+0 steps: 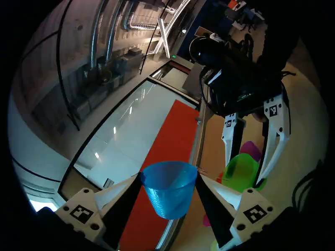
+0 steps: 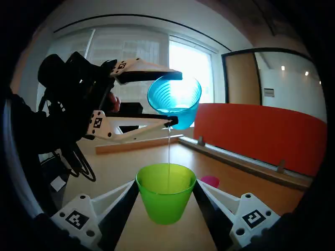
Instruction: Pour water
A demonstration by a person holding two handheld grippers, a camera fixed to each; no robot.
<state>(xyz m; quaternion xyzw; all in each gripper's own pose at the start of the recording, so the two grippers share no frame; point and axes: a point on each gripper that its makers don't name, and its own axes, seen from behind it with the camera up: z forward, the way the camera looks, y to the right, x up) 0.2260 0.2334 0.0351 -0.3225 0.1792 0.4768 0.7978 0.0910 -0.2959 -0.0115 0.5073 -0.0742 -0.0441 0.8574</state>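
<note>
My left gripper [image 1: 169, 193] is shut on a translucent blue cup [image 1: 169, 193]. In the right gripper view that blue cup [image 2: 174, 100] is tipped on its side, high up, held by the left gripper [image 2: 173, 98]. A thin stream of water [image 2: 168, 150] falls from its rim into a green cup [image 2: 166, 197] directly below. My right gripper [image 2: 166, 196] is shut on the green cup, which stands upright above the wooden table [image 2: 121, 167]. The left gripper view shows the green cup [image 1: 240, 172] between the right gripper's white fingers [image 1: 276, 138].
A small magenta cup [image 2: 210, 181] sits on the table behind the green one, also seen as a purple cup [image 1: 251, 149]. A red divider panel [image 2: 268, 134] runs along the table's far edge. A hand [image 2: 112, 101] holds the left gripper.
</note>
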